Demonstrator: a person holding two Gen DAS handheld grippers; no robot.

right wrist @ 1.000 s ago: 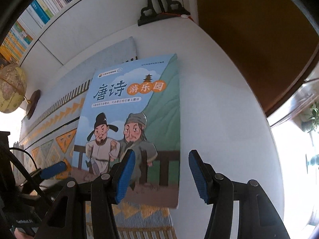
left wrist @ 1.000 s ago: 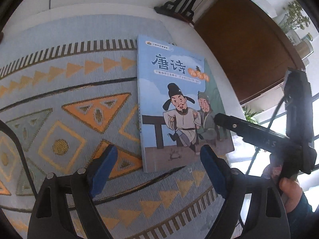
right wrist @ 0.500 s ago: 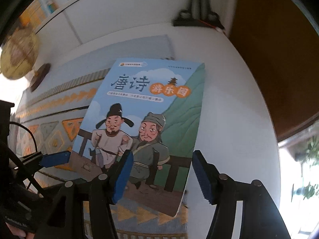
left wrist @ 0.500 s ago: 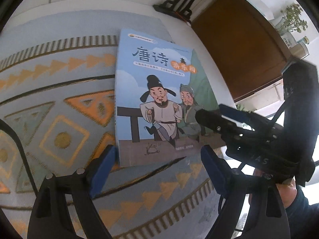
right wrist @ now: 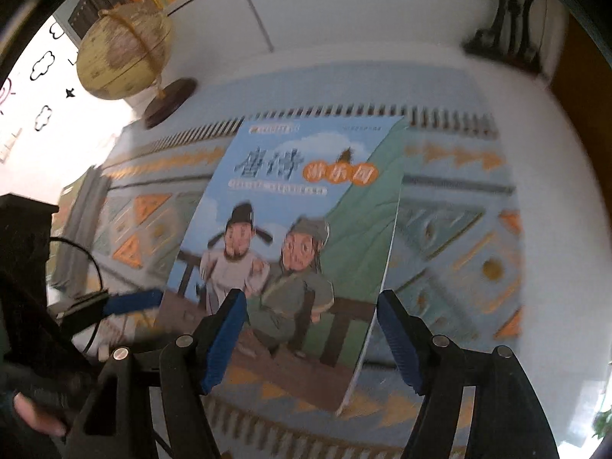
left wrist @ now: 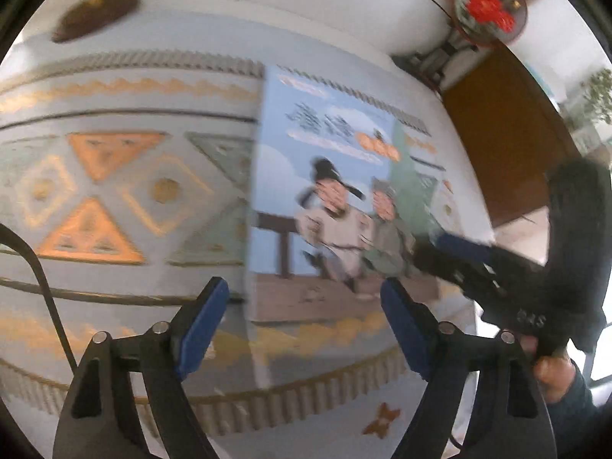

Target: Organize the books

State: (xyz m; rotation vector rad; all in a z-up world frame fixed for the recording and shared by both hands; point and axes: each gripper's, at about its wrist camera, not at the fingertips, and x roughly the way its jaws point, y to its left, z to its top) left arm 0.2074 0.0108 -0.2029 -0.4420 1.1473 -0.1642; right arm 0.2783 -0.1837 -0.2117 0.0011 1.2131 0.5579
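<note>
A white table carries a pale blue runner patterned with orange and green triangles and a fringed border; the same runner fills most of the right wrist view. The book, a thin paperback with a blue cover showing two cartoon men in old robes, lies on the runner. In the right wrist view the book has its right edge lifted off the cloth, and its near corner curls up.

The right gripper reaches in from the right in the left wrist view, its blue fingertips at the book's lower right part; blur hides whether they touch the cover. From its own camera the right gripper has its jaws well apart, straddling the book's near edge, the left pad over the cover and the right pad just beside the lifted edge.

The left gripper hangs above the runner with its jaws wide apart and nothing between them, the book's near edge just ahead. In the right wrist view, one of its blue fingertips shows near the book's left edge.

A globe on a dark round base stands at the table's far left corner, and a dark metal stand sits at the far right.
</note>
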